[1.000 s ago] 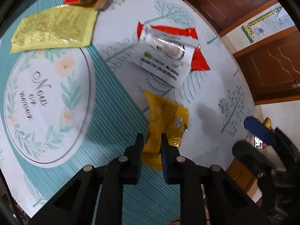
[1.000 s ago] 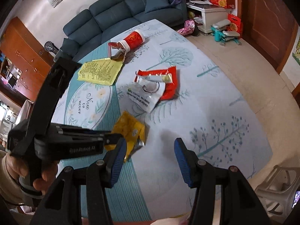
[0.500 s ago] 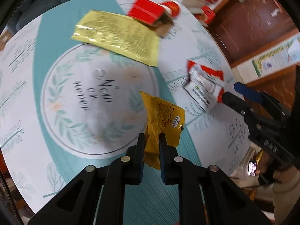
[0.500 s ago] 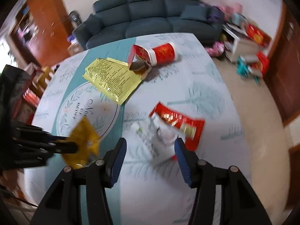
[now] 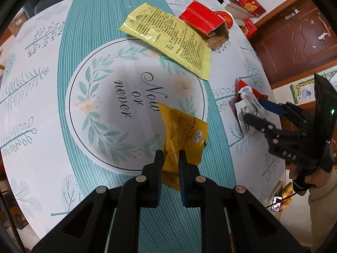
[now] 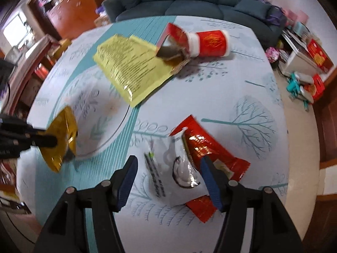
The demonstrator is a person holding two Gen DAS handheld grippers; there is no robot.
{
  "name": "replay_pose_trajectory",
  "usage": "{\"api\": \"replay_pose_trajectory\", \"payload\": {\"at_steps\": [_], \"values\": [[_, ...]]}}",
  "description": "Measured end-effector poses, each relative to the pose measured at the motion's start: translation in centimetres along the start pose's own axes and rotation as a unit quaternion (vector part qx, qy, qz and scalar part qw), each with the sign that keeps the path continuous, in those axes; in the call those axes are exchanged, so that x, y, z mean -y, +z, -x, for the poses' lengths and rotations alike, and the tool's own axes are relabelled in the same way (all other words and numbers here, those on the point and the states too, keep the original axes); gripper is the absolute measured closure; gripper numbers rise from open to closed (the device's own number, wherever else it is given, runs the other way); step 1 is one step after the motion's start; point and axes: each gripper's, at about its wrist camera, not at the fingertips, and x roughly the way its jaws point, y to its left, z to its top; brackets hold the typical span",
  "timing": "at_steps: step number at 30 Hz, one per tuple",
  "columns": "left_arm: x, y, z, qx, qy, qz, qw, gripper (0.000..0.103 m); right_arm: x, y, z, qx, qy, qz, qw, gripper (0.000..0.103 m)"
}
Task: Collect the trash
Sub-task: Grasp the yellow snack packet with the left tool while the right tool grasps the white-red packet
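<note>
Left wrist view: the left gripper (image 5: 170,166) at lower centre pinches the yellow cracker packet (image 5: 182,139), lifted above the bench (image 5: 42,126). Right wrist view: the right gripper (image 6: 168,181), jaws spread and just been opening, straddles the white wrapper (image 6: 168,168) lying on the red wrapper (image 6: 210,147) at lower centre; the pads are not pressing it. A pale yellow packet (image 6: 130,69) and red cup (image 6: 210,42) lie in the upper half.

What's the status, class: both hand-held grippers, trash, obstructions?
Left hand-held gripper shut on orange cracker wrapper. Right hand-held gripper, jaws just opening, over white wrapper atop red wrapper. Nothing blocking.
</note>
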Motion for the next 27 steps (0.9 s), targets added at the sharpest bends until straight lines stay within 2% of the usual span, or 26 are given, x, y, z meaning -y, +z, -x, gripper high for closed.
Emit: {"api": "replay_pose_trajectory", "payload": {"at_steps": [4,5,6,8,10,13,18,27], "values": [[0.0,0.1,-0.4,-0.003,0.002,0.005,1.0,0.091,-0.3,-0.6,-0.9,-0.018,-0.003,0.01,1.0,0.042],[0.0,0.1,-0.5,-0.003,0.002,0.005,1.0,0.091,-0.3,-0.7,-1.1,-0.019,0.001,0.004,1.0,0.046],[0.1,0.0,-0.5,-0.002,0.003,0.005,1.0,0.091,-0.2,-0.9,-1.2,-0.019,0.01,-0.003,1.0,0.062],[0.3,0.0,-0.5,-0.002,0.004,0.002,1.0,0.091,0.0,-1.1,-0.9,-0.013,0.023,-0.014,1.0,0.066],[0.5,-0.1,-0.4,-0.001,0.005,0.001,1.0,0.091,0.4,-1.2,-0.5,-0.005,0.036,-0.027,0.999,0.076],[0.8,-0.3,-0.1,0.002,0.005,0.001,1.0,0.091,0.3,-1.4,0.1,0.004,0.039,-0.034,0.999,0.083],[1.6,-0.8,0.8,0.009,0.004,-0.005,0.9999,0.091,-0.2,-2.0,1.2,0.02,0.049,-0.049,0.997,0.087],[4.0,-1.8,3.8,0.035,-0.006,-0.034,0.9988,0.091,-2.7,-3.9,6.6,0.074,0.066,-0.085,0.991,0.088]]}}
